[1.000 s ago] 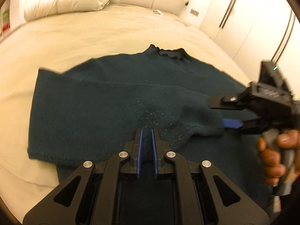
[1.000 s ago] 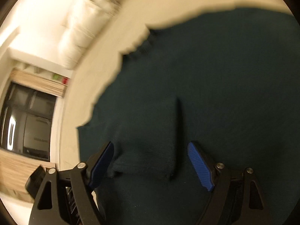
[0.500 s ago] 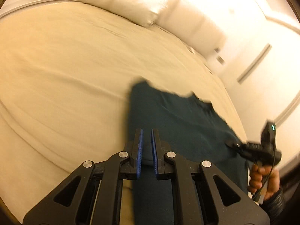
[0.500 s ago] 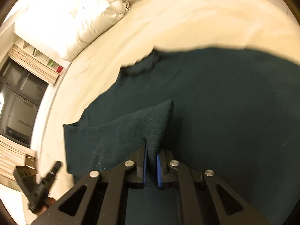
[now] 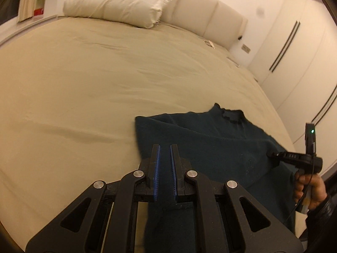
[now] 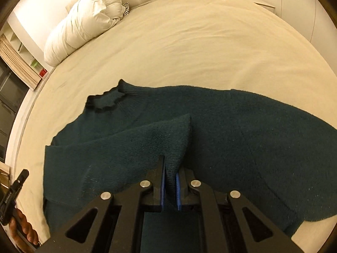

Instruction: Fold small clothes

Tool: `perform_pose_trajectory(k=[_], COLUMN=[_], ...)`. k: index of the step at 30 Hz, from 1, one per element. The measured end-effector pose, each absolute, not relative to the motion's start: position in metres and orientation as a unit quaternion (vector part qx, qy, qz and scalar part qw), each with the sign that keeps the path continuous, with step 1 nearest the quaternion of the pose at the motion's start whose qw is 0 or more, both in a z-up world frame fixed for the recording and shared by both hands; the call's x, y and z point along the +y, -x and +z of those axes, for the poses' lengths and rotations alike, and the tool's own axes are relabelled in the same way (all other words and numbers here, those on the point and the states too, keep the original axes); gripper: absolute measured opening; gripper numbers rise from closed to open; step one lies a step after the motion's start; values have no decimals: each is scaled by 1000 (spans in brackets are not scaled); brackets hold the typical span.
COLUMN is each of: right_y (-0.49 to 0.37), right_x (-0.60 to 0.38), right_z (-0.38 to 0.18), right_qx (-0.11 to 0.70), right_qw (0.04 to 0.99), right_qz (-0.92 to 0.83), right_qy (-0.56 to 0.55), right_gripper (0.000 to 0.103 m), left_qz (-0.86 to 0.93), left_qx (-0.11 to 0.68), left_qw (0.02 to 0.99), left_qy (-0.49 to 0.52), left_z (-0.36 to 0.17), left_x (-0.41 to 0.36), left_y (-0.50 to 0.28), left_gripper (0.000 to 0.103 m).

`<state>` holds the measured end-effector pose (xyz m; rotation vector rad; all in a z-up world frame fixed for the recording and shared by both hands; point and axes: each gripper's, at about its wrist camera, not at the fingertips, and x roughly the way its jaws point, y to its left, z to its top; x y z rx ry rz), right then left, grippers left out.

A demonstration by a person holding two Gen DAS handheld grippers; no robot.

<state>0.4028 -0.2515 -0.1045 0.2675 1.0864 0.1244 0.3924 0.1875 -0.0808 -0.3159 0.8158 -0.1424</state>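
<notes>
A dark teal sweater lies spread on the beige bed sheet, filling the lower half of the right wrist frame. The right gripper is clenched on a raised fold of its sleeve. The left gripper, bottom centre, has its blue pads nearly together with sweater fabric between them. A white pillow sits upper left.

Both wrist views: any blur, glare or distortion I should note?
Left wrist view: warm dim light, strong fisheye bowing of the bed, slight softness overall, sweater nearly featureless dark. Right wrist view: sharper, knit texture visible near the right tongs, pillow bright but not blown out.
</notes>
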Motion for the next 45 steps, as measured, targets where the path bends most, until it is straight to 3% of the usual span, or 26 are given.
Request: perform_pose_trajectory(k=[10, 22, 37, 42, 45], right_y=[-413, -409, -381, -393, -387], right_x=[-251, -268, -266, -278, -280], right_z=[-111, -124, -90, -124, -125], right_qx=[518, 512, 480, 522, 507], right_qw=[845, 840, 855, 827, 836], right_qz=[62, 59, 40, 24, 23], right_qy=[-113, -170, -191, -208, -210], right_gripper=[9, 10, 8, 8, 9], left_qz=[-66, -43, -60, -58, -62], left_qx=[449, 446, 440, 447, 444], left_qw=[889, 894, 895, 892, 894], left_qy=[58, -8, 45, 27, 20], left_z=[-119, -152, -146, -152, -153], left_x=[98, 78, 85, 81, 80], left_y=[-433, -432, -413, -415, -415], left_gripper=[9, 9, 9, 9, 9])
